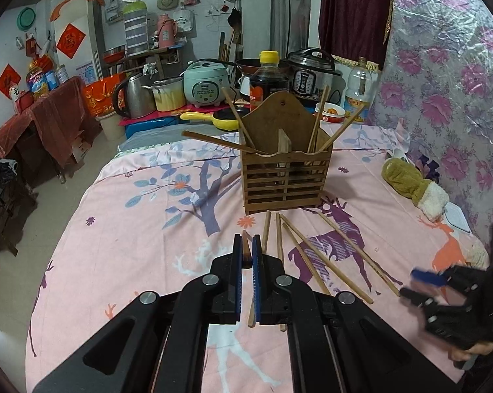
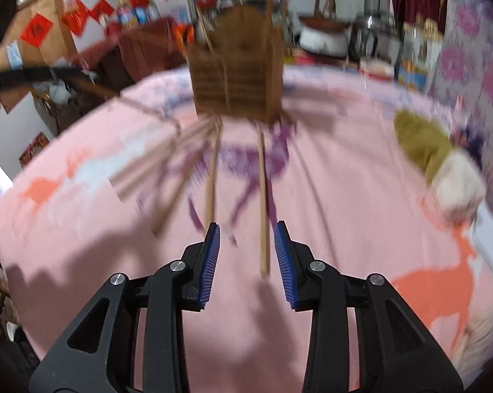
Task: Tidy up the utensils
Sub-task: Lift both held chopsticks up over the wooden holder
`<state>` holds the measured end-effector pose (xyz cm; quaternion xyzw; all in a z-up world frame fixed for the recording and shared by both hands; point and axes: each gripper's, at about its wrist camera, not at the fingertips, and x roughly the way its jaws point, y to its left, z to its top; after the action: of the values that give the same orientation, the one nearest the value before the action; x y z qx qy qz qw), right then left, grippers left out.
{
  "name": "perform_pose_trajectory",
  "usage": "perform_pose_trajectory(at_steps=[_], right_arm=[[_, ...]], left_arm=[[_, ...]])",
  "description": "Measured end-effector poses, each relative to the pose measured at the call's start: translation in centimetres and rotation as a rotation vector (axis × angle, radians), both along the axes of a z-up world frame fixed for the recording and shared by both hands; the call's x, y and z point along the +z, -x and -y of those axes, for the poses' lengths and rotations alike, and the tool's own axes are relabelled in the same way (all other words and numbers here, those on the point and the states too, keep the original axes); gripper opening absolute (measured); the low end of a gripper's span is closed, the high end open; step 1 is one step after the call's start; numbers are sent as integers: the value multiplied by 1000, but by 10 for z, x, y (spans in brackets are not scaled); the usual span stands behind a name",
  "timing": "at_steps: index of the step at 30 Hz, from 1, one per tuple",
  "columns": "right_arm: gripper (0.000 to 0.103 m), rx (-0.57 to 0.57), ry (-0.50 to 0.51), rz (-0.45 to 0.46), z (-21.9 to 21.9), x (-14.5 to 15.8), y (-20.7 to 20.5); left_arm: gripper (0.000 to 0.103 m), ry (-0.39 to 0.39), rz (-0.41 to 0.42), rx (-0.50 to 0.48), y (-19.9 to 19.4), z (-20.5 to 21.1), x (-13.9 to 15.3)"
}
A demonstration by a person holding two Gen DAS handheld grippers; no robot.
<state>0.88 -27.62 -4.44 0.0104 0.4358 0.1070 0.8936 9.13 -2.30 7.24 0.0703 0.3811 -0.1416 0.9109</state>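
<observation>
A slatted wooden utensil holder [image 1: 285, 170] stands on the pink bedsheet [image 1: 141, 235] with several chopsticks sticking out of it. Several loose chopsticks [image 1: 325, 262] lie fanned on the sheet in front of it. My left gripper [image 1: 247, 245] is shut on one chopstick [image 1: 246, 255], which passes between its blue pads. My right gripper [image 2: 246, 232] is open over the sheet, with a loose chopstick [image 2: 263, 209] lying between and just ahead of its fingers. The holder [image 2: 236, 78] is blurred in the right wrist view. The right gripper also shows at the left wrist view's right edge [image 1: 423, 281].
An olive and white mitten [image 1: 413, 186] lies right of the holder. Behind the holder stand a soy sauce bottle [image 1: 268, 78], rice cookers [image 1: 207, 82], a kettle [image 1: 133, 95] and a yellow pan [image 1: 213, 118]. A floral plastic-covered wall [image 1: 443, 82] runs along the right.
</observation>
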Motion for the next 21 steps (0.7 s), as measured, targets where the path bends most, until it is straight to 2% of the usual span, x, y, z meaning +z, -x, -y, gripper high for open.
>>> perform_pose_trajectory(at_steps=[2, 4, 6, 8, 11, 21], right_arm=[[36, -10, 20, -48, 1, -15, -3], [28, -8, 40, -78, -1, -23, -7], [6, 0, 37, -71, -3, -22, -4], [6, -7, 24, -66, -3, -21, -3], [6, -21, 7, -4, 1, -6, 2], [6, -51, -21, 214, 5, 87, -2]], left_arm=[[6, -6, 0, -2, 0, 3, -1], [6, -6, 1, -1, 0, 3, -1], [6, -1, 1, -1, 0, 3, -2], [6, 4, -2, 3, -2, 1, -2], [6, 5, -5, 7, -4, -2, 0], [6, 2, 32, -9, -12, 11, 37]])
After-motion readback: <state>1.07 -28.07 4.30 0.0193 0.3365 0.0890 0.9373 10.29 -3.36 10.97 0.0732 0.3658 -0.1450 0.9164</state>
